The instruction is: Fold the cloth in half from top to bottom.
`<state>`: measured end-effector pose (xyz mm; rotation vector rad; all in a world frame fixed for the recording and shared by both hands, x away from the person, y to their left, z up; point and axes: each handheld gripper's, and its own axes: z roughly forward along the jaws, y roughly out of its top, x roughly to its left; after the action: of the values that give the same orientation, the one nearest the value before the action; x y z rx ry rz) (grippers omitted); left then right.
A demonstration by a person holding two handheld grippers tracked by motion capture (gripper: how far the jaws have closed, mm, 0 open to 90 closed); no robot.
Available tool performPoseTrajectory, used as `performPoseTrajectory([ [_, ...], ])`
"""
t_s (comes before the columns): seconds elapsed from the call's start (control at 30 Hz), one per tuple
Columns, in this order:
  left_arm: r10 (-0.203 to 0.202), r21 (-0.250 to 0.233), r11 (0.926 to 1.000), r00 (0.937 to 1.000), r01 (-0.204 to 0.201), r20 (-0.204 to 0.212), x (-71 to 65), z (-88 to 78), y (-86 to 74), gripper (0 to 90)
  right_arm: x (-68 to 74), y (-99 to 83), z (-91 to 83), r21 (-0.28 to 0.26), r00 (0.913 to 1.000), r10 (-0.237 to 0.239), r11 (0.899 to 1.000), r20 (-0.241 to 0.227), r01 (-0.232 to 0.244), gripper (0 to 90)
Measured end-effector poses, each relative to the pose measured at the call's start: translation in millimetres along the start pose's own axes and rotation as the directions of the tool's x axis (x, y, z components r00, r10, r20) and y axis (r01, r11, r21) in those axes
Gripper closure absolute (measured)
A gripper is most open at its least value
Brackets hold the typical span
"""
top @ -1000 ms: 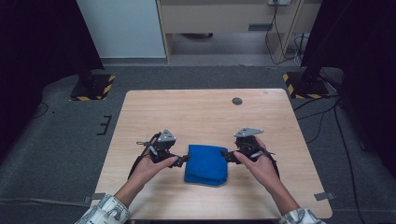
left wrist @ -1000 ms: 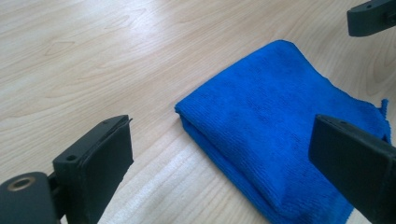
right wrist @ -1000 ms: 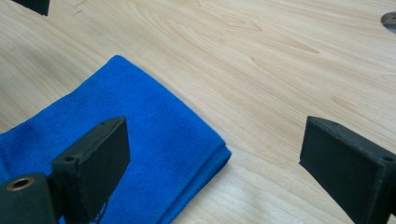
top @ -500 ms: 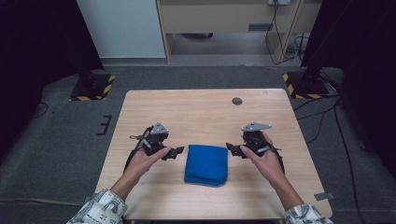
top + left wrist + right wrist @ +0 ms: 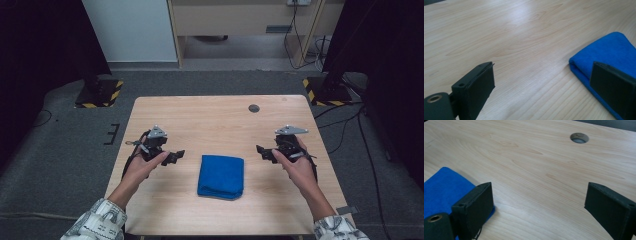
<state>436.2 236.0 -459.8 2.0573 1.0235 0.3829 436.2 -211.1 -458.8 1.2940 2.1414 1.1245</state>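
Both grippers have backed away from the folded blue cloth, left gripper and right gripper now flanking it, jaws spread wide, empty. Cloth lies folded, released, well short of the table's cable hole; folding looks finished.

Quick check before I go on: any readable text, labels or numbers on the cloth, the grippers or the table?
None readable. The folded blue cloth, the wooden table, the left gripper and the right gripper all show no print, label or number in any view.
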Motion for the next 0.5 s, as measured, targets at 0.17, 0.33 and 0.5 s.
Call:
performPoseTrajectory([
  [0.17, -0.015, -0.002, 0.9999, 0.9997, 0.015, -0.021, 11.7, -4.5, -1.8, 5.4, -16.4, -3.2, -6.2, -0.008, 0.9993, 0.027, 1.000, 0.028, -0.026, 8.6],
  [0.33, -0.026, -0.001, 0.9997, 0.9993, 0.026, -0.027, 21.6, -4.8, -5.3, 5.4, -34.3, -7.7, -11.2, -0.018, 0.9976, 0.054, 0.998, 0.045, -0.053, 9.1],
  [0.5, -0.037, 0.023, 0.9990, 0.9986, 0.038, -0.037, 31.3, 0.1, -11.8, 5.4, -51.1, -17.1, -13.3, -0.013, 0.9956, 0.075, 0.997, 0.056, -0.075, 8.7],
])
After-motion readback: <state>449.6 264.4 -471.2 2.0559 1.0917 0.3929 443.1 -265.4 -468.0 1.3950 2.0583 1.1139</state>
